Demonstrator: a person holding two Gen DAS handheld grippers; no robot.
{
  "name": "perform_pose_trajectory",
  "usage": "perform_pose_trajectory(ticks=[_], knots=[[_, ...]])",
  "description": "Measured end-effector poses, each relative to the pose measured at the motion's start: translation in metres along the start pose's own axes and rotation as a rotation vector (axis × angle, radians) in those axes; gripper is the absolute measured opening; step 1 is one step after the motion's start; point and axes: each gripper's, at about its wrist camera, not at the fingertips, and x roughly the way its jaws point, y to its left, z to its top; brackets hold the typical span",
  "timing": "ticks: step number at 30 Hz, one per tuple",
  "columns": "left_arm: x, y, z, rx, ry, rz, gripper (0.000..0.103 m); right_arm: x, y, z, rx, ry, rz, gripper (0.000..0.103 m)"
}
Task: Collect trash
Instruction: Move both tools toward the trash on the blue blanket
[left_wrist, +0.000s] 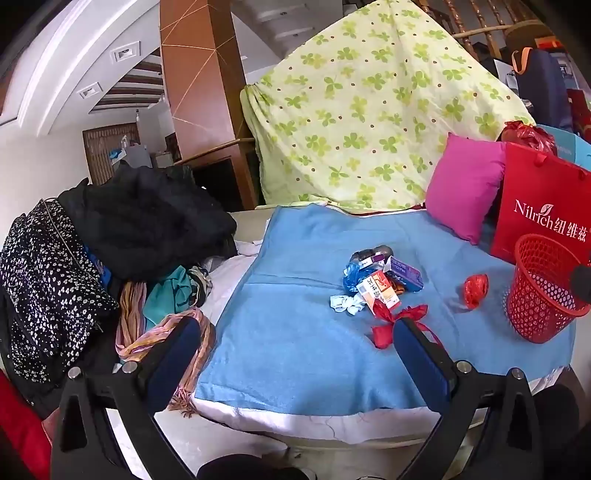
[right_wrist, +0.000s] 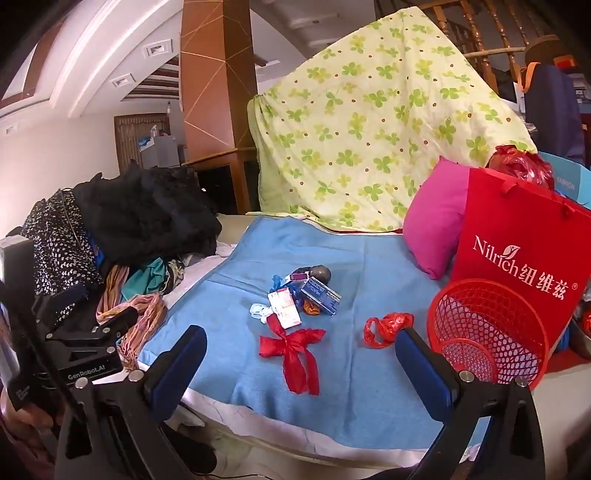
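Several crumpled wrappers (right_wrist: 295, 295), red ribbon (right_wrist: 295, 350), both tools (left_wrist: 295, 343) (right_wrist: 303, 354) wide open, empty.

My left gripper (left_wrist: 295, 345) and right gripper (right_wrist: 301, 354) have black frames, blue finger pads, silver screws and white "GenRobot.AI" lettering.

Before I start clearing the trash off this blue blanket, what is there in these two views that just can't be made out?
- Red mesh basket: its inside bottom is hidden by its own wall in both views.
- Dark item behind the small boxes: mostly covered by them, unidentifiable.
- Box print: too small to read.
- Red gift bag: contents hidden by its side; cut off at the right edge in the left wrist view.
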Motion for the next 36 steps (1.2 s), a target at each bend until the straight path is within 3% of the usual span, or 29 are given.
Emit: perform_pose_trajectory(ticks=[36], knots=[[0.022, -0.013, -0.013, 0.049, 0.05, -0.015, 0.103, 0.023, -0.009, -0.006, 0.033, -0.002, -0.035, 0.103]])
